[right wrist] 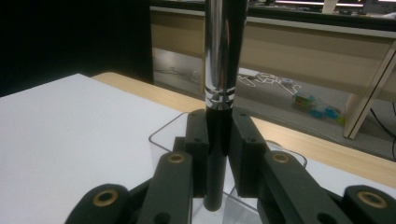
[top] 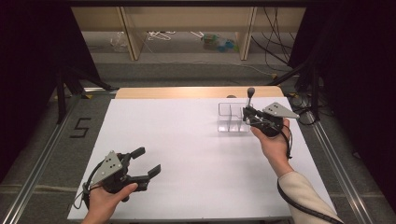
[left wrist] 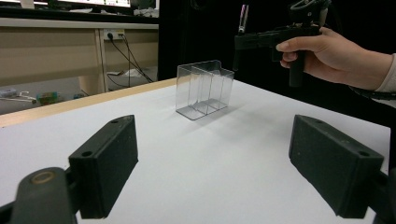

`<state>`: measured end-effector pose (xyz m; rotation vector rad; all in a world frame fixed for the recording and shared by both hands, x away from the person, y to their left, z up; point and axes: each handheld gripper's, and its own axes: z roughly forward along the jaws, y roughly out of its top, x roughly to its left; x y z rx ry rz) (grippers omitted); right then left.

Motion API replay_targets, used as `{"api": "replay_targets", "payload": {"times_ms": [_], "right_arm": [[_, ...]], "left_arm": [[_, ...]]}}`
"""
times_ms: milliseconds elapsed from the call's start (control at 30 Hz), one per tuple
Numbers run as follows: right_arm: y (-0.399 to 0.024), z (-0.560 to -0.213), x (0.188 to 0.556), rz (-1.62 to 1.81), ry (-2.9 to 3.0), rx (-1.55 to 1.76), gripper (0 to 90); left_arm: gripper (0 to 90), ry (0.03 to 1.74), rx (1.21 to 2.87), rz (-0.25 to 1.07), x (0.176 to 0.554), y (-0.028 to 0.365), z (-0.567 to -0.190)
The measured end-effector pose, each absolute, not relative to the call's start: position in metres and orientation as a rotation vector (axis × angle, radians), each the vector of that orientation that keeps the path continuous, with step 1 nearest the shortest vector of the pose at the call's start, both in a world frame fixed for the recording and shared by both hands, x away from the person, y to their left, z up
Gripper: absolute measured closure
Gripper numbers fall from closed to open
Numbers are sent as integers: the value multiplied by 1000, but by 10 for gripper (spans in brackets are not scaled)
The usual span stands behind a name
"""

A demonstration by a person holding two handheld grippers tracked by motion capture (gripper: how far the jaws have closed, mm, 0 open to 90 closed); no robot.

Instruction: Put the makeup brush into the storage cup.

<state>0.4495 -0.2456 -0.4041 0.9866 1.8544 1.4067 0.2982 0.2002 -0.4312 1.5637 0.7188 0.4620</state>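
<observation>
Nearest me, my left gripper (top: 150, 163) rests wide open, holding nothing, by the table's (top: 187, 140) near-left corner; my right gripper (top: 246, 113) clamps an upright brush (top: 250, 96) above the clear organizer (top: 231, 117) toward the far-right.

brush (right wrist: 225, 51) top cut off

**Behind and around your table**

You face a wooden shelf unit (top: 187, 28) across a grey floor (top: 187, 70) strewn with cables (top: 275, 42), white hangers (top: 161, 35) and colourful clutter (top: 219, 43). Black curtains (top: 32, 56) flank you; a taped "5" (top: 80, 127) marks the floor.
</observation>
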Motion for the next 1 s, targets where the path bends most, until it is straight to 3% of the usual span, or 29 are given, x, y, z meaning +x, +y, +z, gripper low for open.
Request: {"api": "replay_targets", "payload": {"times_ms": [1000], "right_arm": [[-250,-398,457,1404,1832,997,795]], "left_arm": [[152,720,1562,462,298,200,-431]]}}
